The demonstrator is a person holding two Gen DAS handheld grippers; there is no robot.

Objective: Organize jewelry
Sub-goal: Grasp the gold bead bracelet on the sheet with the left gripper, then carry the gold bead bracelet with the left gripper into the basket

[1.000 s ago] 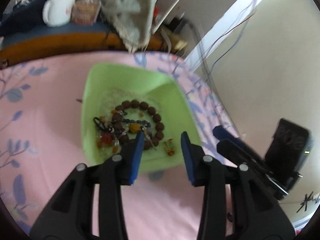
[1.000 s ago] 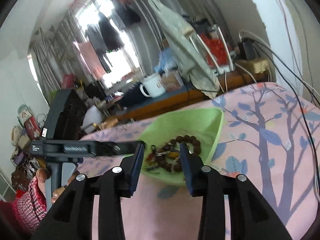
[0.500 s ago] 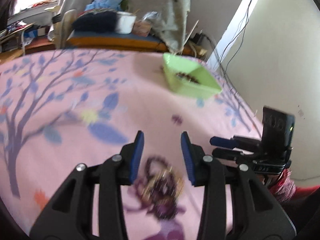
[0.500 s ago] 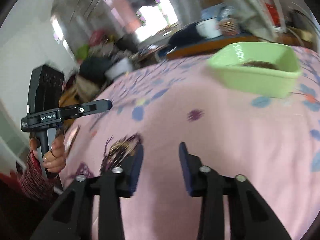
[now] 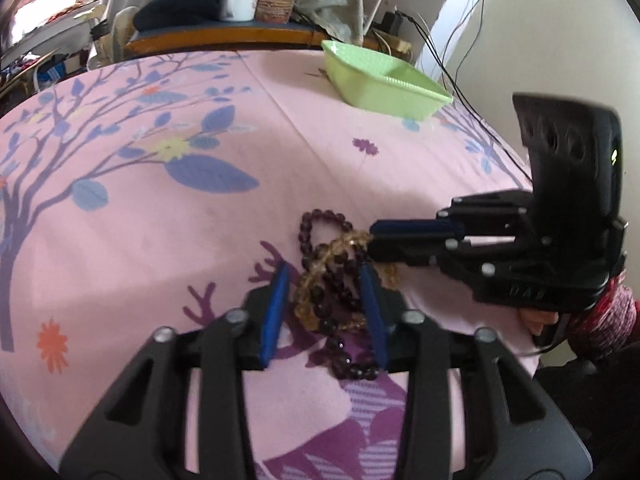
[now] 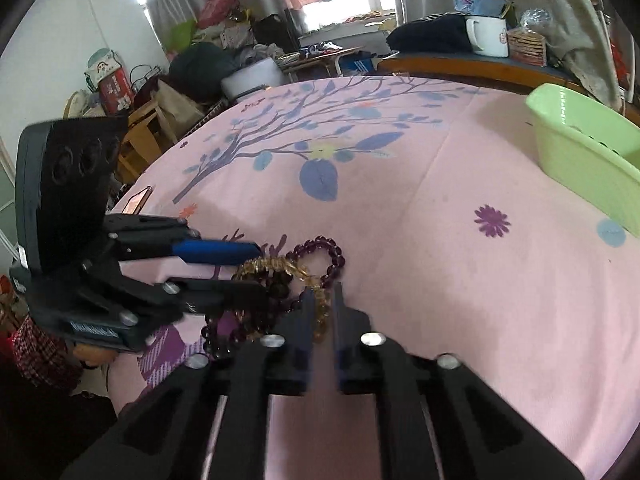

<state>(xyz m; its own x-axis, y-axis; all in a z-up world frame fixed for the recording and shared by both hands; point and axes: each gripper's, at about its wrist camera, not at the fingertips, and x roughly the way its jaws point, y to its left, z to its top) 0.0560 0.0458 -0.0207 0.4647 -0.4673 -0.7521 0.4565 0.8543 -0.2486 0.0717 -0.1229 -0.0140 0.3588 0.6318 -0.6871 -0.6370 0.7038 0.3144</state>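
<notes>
The left gripper point(image 5: 324, 278) is held spread, its pads at 9 and 3 o'clock of a tangle of two bracelets on the pink cloth point(image 5: 160, 248), with no pad seen pressing the beads. The purple bracelet point(image 5: 320, 212) is looped through the yellow bracelet point(image 5: 340, 245). From 3 o'clock the right gripper point(image 6: 322, 296) has been brought in, its pads nearly pressed together and, it seems, pinching a strand of the yellow bracelet. The green tub point(image 5: 384, 94) stands well apart at 1 o'clock. The step is judged to be separating the two. Only one strand should be pinched by each gripper, different colours, and the strands eased apart slowly so that no string is snapped.
</notes>
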